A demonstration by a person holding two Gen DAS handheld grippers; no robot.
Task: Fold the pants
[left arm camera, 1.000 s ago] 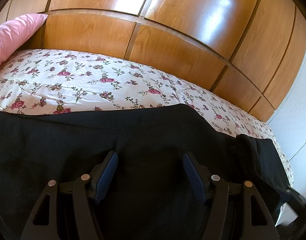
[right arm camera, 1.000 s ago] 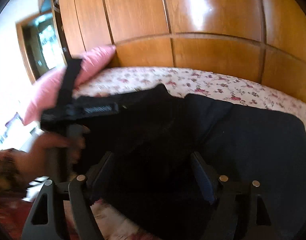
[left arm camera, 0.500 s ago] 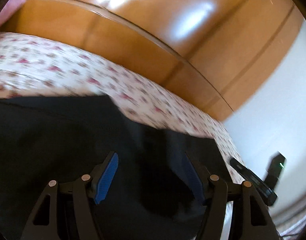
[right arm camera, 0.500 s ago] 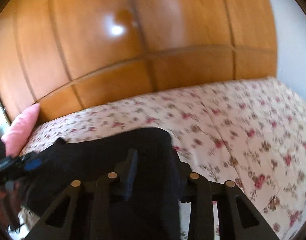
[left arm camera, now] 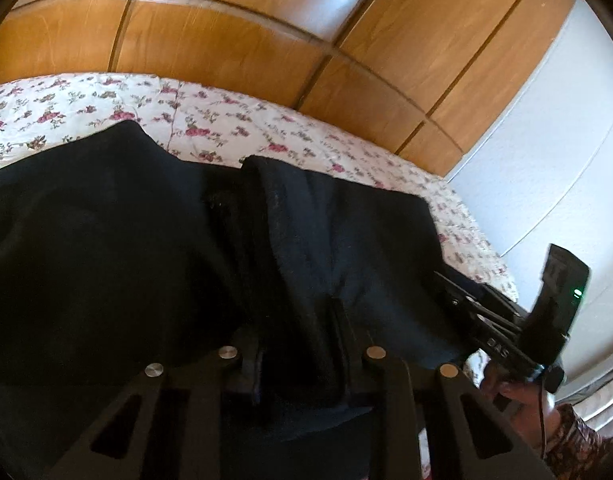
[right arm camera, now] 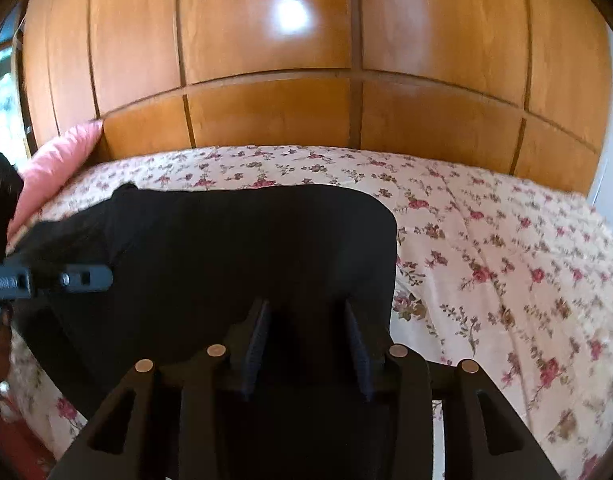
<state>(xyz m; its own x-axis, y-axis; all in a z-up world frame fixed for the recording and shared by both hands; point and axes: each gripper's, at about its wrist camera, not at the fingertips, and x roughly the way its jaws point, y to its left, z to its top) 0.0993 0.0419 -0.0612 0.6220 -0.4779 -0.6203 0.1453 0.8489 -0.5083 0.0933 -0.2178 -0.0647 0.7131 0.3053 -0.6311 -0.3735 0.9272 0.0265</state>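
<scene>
— Now that the left tongs [left arm camera: 302,320] are no longer wide over flat cloth as they were a second ago, what have they got?

— A raised ridge of the pants [left arm camera: 106,260]. Their jaws are closing, narrow now, with that ridge bunched between them.

— And the right tongs [right arm camera: 306,312]?

— Wide a second ago, tighter half a second ago, and now their jaws are opening a little. Black cloth lies between the pads; whether they press it I cannot tell.

— What does that mean for the fold?

— I judge both hands have taken hold along the near edge, ready to carry a layer over. The pants lie on the bed [right arm camera: 486,240], one part already doubled.

— Does either view add anything?

— The left view shows the doubled layer's rolled edge and the hand [left arm camera: 514,392] gripping the other tool. The right view shows the pants' rounded far corner, the bare sheet beyond it and a pink pillow [right arm camera: 54,164].
</scene>
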